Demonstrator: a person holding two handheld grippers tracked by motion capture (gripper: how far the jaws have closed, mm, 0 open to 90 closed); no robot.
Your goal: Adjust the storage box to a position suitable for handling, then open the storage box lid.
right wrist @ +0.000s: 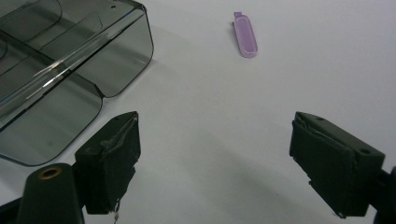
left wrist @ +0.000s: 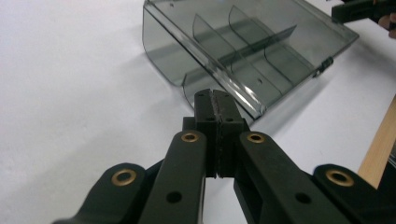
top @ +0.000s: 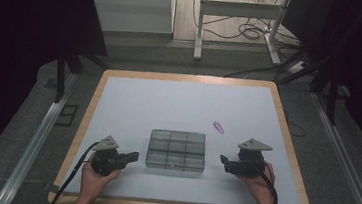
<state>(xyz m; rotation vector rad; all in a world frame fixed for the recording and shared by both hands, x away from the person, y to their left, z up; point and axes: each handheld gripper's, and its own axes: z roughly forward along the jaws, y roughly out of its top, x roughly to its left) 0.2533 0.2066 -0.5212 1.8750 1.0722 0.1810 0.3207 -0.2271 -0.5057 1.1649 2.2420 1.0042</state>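
Box (top: 176,151), a smoky clear organizer with its lid down and dividers inside, sits near the front edge of the desk (top: 133,102), about midway between its 2 side edges.

At the left, the left gripper (top: 133,156) rests low near the front-left corner, held in a hand (top: 95,178) and aimed at the box's left side. In the left gripper view its jaws are pressed fully together with nothing between them, the tips just short of the box wall. That pose reads as parking or lining up, not as a grip.

Right of the box, the right gripper (top: 223,161) faces its other side, so the 2 tools flank it, probably to steady or open it together. In the right gripper view its jaws stand wide apart and empty over bare desk.

Farther back on the right lies a purple clip (top: 218,127), apart from the box, likely meant for a compartment.
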